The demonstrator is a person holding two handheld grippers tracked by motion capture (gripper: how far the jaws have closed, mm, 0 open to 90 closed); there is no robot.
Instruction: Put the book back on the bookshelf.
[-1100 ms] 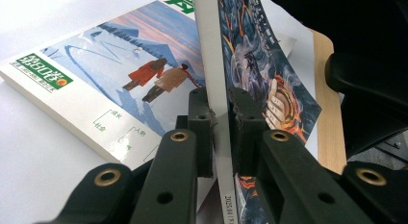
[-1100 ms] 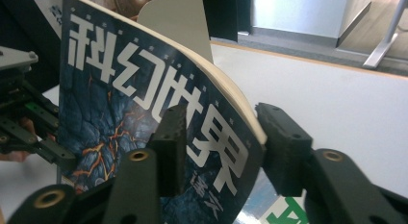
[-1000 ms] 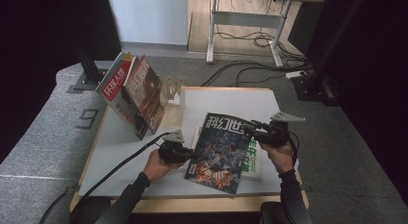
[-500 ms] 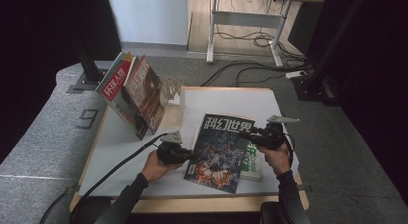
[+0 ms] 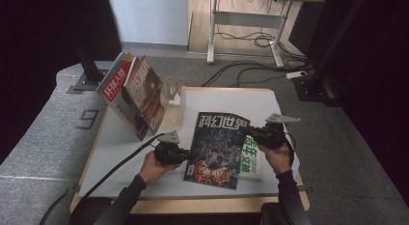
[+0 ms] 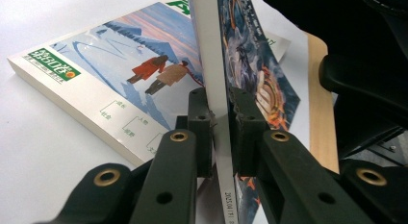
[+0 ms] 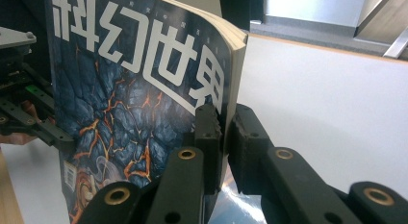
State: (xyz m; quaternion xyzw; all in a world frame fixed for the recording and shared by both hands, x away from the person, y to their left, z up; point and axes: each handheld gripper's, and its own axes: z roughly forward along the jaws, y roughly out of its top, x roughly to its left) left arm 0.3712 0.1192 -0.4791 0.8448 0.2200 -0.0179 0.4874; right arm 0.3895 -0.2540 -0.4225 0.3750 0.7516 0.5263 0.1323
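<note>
Our left hand-held gripper (image 6: pixel 219 137) is clamped on the spine edge of the dark science-fiction magazine (image 5: pixel 215 143), and our right hand-held gripper (image 7: pixel 223 137) is pinching its opposite edge, holding it up above the white surface (image 5: pixel 125 143). Beneath it lies a green-titled magazine (image 6: pixel 120 84) flat on the surface. Farther left, more magazines (image 5: pixel 132 92) lean beside a clear stand (image 5: pixel 172 90).

The dark blue glossy magazine (image 5: pixel 215 147) covers most of the green-and-white paperback book (image 5: pixel 250 156); the book's title is illegible.
</note>
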